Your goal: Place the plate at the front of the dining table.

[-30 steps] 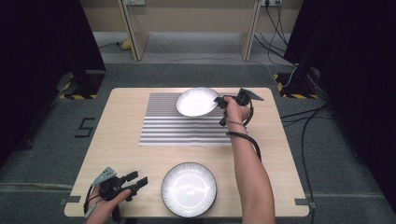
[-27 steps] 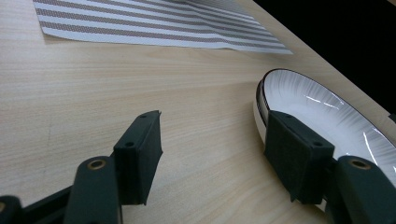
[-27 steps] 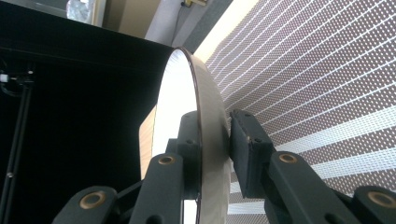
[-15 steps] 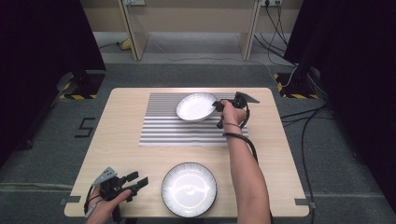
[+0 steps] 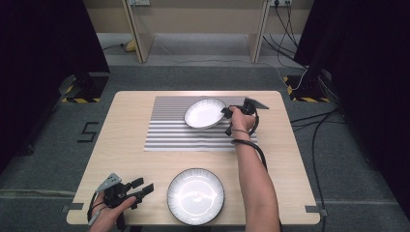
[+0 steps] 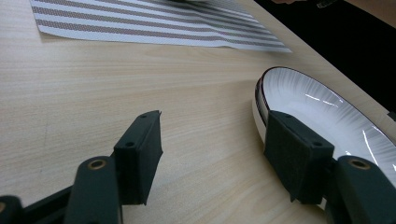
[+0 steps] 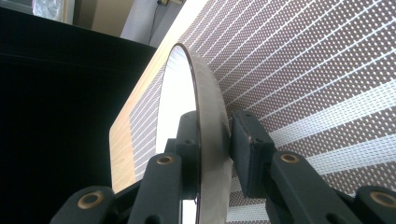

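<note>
The surface (image 5: 130,140) under my hands is pale, light-grained wood. On it lies a placemat (image 5: 169,130) woven in grey and white stripes; close up its weave shows fine pale dots. The plate (image 5: 205,113) in my right gripper (image 5: 226,114) is white inside, with a thin dark rim line and a grey underside. The second plate (image 5: 196,195) near my left gripper (image 5: 140,187) is glossy white, faintly ribbed with radial lines, and edged by a dark reddish-brown line. My jaws are matt black with brass-coloured rivets. The floor (image 5: 48,145) is grey carpet.
</note>
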`<action>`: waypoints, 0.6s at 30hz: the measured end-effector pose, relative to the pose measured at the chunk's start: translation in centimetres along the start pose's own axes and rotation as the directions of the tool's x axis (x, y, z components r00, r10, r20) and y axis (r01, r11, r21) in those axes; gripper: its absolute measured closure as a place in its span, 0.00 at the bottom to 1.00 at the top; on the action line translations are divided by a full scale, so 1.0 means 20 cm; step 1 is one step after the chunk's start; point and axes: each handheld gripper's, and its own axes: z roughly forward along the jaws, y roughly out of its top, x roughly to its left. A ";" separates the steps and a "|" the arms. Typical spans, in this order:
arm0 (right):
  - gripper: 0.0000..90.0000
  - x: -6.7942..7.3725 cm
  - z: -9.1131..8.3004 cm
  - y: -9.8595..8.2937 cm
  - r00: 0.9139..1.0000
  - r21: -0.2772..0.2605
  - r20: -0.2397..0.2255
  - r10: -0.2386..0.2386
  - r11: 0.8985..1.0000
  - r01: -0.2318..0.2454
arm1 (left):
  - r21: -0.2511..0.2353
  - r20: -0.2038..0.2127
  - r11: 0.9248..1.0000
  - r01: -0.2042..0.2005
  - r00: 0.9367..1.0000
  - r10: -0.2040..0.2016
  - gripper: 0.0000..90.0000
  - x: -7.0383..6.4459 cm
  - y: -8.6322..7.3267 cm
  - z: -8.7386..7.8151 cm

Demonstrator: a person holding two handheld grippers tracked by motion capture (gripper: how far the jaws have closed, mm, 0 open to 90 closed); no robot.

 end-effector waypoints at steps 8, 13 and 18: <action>0.82 -0.01 0.00 0.00 1.000 -0.004 0.010 -0.005 1.000 0.005 | 0.002 0.007 1.000 -0.002 1.000 0.002 0.41 -0.01 0.00 0.00; 0.82 -0.01 0.01 0.00 0.999 -0.010 0.024 -0.022 1.000 0.023 | 0.003 0.006 1.000 -0.004 1.000 0.004 0.41 -0.01 0.00 0.00; 0.79 -0.02 0.00 0.00 0.995 -0.028 0.081 -0.062 0.998 0.065 | 0.004 0.009 1.000 -0.005 1.000 0.004 0.41 -0.01 0.00 0.01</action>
